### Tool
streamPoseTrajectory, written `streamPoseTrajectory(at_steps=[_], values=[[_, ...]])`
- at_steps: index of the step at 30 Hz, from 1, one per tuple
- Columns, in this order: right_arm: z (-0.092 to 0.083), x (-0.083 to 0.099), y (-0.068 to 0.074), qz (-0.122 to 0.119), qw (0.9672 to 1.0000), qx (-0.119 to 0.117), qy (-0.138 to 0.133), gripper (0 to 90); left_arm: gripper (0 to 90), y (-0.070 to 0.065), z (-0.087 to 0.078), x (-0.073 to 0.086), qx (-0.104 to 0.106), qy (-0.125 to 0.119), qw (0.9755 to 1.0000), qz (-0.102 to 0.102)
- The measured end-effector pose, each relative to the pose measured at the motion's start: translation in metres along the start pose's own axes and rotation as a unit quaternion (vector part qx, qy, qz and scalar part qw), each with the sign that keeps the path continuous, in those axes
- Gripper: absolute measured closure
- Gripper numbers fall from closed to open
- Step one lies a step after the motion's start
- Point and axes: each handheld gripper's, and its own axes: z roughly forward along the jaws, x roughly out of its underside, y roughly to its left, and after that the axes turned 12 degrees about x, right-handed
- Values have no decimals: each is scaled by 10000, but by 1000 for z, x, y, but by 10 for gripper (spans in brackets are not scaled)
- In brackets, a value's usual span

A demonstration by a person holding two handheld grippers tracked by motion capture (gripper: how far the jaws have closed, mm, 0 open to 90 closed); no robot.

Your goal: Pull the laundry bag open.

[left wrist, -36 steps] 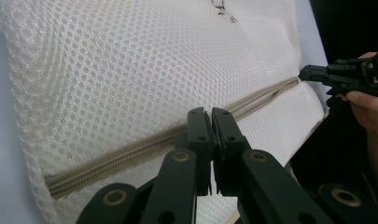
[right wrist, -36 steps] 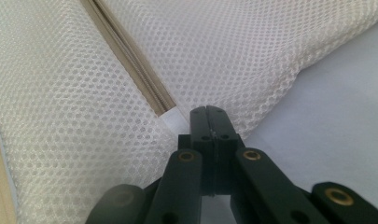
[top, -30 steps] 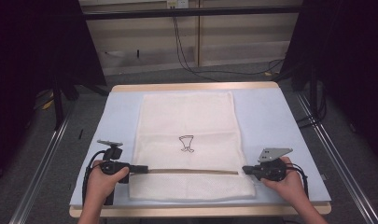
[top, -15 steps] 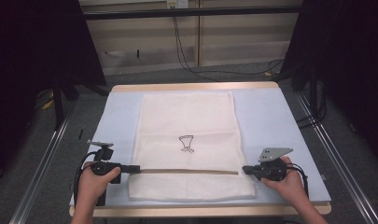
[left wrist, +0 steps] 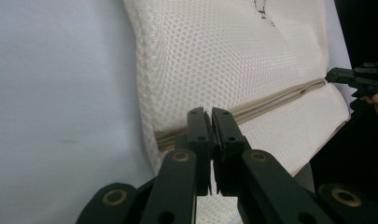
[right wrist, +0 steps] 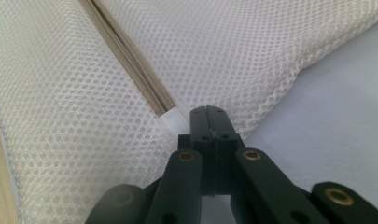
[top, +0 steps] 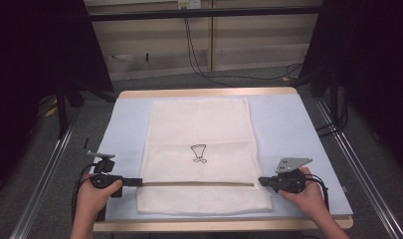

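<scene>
A white mesh bag (top: 199,129) lies flat on the pale blue table (top: 298,129), with a small black drawing (top: 198,153) at its middle. A beige zipper (top: 199,183) crosses the bag near its front edge. My left gripper (top: 141,182) is shut at the zipper's left end (left wrist: 168,137); its jaws (left wrist: 211,112) cover the pull. My right gripper (top: 261,180) is shut on the mesh at the bag's right edge, just past the zipper's right end (right wrist: 165,109). Across the bag the right gripper (left wrist: 329,74) points at the zipper (left wrist: 280,95). Both grippers lie low and level, facing each other.
The table's wooden front edge (top: 214,226) runs just behind both hands. Metal rails (top: 358,164) flank the table on both sides. Bare blue surface lies left and right of the bag. Cables (top: 194,55) hang down the back wall.
My left gripper has slid left along the zipper line, from inside the bag's edge to the bag's left edge. The right gripper and hand have stayed put.
</scene>
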Motion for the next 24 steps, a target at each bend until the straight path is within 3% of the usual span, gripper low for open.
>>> streamPoseTrajectory(at_steps=[3, 5, 10, 12, 13, 15, 17, 19, 20, 21, 22, 23, 24], values=[[0, 0, 0, -3, 10000, 3, 3, 900, 871, 6, -5, 0, -88, 51, 9999, 49], [0, 0, 0, -5, 10000, 1, 0, 900, 870, 9, -8, 1, -159, 53, 9999, -24], [0, 0, 0, 5, 10000, -4, 2, 900, 870, 18, -17, 2, -12, -28, 9998, -179], [0, 0, 0, 7, 10000, -9, -1, 900, 831, 16, -15, 1, -198, 59, 9998, -74], [0, 0, 0, -6, 10000, -16, -14, 900, 765, 16, -16, 0, -278, 8, 9996, 33], [0, 1, -1, 20, 10000, -45, -39, 900, 737, 14, -17, -1, -345, -216, 9991, 106], [-1, 1, -1, 3, 10000, -47, -67, 900, 634, 12, -19, -3, -559, -518, 9963, 407], [-4, -1, -2, -47, 9999, 16, -133, 817, 614, 10, -19, -6, -844, -702, 9919, 633], [-7, -2, -3, -42, 9996, 134, -252, 753, 567, 10, -17, -7, -1036, -869, 9877, 781], [-10, -3, -7, -30, 9988, 339, -346, 690, 466, 11, -15, -8, -1169, -1040, 9823, 1029], [-14, -3, -11, 103, 9975, 553, -431, 628, 367, 12, -13, -9, -1315, -1228, 9756, 1257], [-17, -2, -16, 273, 9956, 751, -495, 556, 311, 13, -13, -10, -1456, -1291, 9717, 1342], [-20, -1, -20, 462, 9936, 908, -482, 503, 315, 14, -12, -11, -1602, -1284, 9693, 1352]])
